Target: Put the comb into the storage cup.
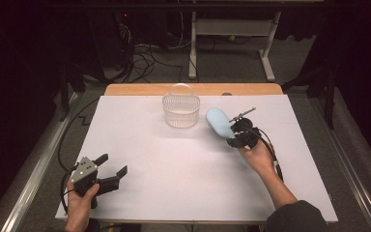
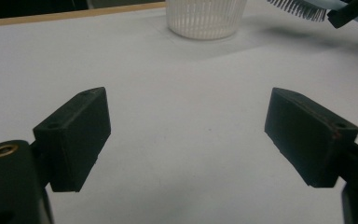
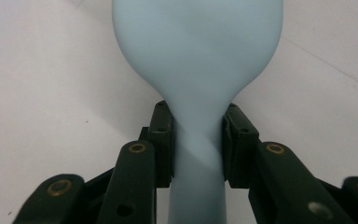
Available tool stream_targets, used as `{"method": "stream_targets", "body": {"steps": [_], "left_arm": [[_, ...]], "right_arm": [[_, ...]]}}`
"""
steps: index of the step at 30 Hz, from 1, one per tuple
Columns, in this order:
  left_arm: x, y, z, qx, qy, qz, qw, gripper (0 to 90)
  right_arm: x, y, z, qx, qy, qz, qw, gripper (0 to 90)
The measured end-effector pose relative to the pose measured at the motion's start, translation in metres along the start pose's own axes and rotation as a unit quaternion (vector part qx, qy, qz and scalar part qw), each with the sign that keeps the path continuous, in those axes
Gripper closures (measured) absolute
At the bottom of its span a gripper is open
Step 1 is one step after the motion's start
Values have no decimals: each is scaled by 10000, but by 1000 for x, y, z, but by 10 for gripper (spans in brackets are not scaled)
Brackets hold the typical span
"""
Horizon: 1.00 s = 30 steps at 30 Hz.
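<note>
A pale blue brush [image 1: 219, 122] hangs above the white table, to the right of the white basket [image 1: 180, 110]. My right gripper [image 1: 235, 137] is shut on the neck of the brush [image 3: 198, 140], both pads pressing its narrow handle, with the wide head pointing away. The brush's dark bristles [image 2: 298, 9] face down, seen at the top right of the left gripper view. My left gripper [image 1: 112, 165] rests at the table's near left, held in a hand. Its jaws stand wide open with bare table between them [image 2: 186, 133], pointing toward the basket [image 2: 205, 18].
The white tabletop [image 1: 174, 164] has a wooden strip [image 1: 135, 90] along its far edge. Cables and a metal frame [image 1: 232, 29] lie on the floor beyond. A black cable [image 1: 67, 140] trails off the table's left side.
</note>
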<state>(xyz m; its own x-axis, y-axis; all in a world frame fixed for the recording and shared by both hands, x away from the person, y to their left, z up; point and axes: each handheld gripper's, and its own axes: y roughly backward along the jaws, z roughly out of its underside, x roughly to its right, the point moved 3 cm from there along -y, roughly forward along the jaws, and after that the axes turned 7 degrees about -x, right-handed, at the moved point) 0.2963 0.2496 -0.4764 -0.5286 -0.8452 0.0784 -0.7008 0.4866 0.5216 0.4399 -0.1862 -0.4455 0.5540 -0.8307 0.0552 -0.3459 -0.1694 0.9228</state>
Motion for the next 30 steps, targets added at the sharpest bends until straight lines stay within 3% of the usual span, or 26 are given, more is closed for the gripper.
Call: {"method": "stream_targets", "body": {"steps": [8,19,30], "left_arm": [[5,-5,-3,-65,-63,132,9999,153],[11,-9,-5,-124,-84,64,9999,121],[25,-15,-11,-142,-176,203,9995,99]], "right_arm": [[-7,19,21,373,92,-200,9991,707],[-9,30,49,676,73,-436,9967,706],[-18,32,60,826,133,-615,9946,706]]}}
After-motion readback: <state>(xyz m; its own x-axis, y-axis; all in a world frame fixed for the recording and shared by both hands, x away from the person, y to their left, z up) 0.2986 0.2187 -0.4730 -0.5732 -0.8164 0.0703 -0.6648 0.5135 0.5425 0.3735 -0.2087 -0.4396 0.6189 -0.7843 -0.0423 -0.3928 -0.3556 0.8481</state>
